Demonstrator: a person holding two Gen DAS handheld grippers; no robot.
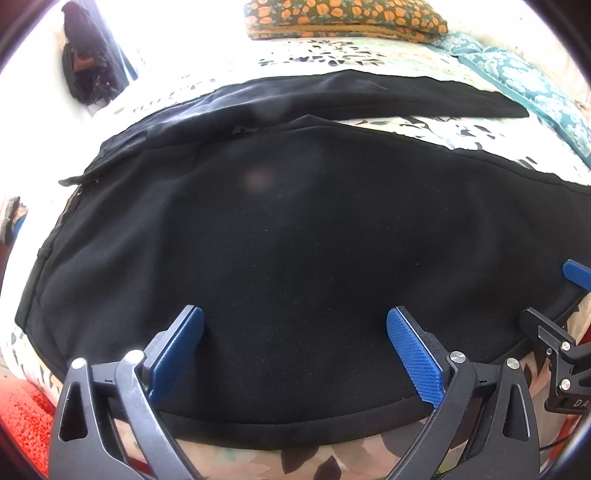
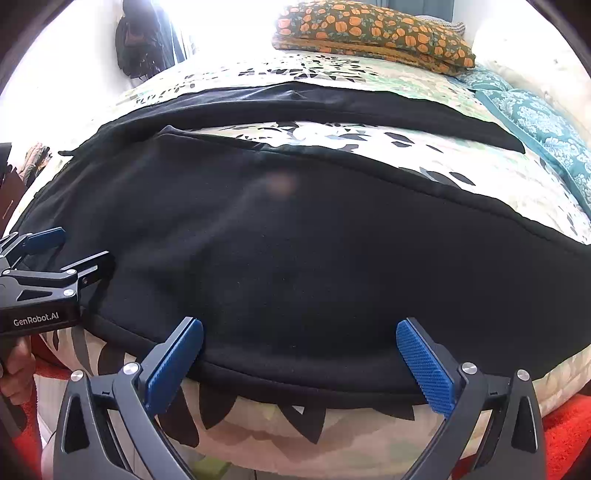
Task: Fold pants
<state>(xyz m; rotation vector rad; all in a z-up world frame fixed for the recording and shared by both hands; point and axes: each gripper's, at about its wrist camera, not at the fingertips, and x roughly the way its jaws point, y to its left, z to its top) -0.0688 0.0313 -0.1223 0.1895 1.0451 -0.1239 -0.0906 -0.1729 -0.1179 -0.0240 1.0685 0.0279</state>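
While both of my grippers hang over the near hem, the black pants lie spread across the floral bedspread, filling the middle of each frame, with one leg stretched toward the upper right. My left gripper has its blue pads wide apart, clasping nothing. My right gripper is equally spread, pads over the fabric's lower edge. An orange-flowered pillow sits at the top.
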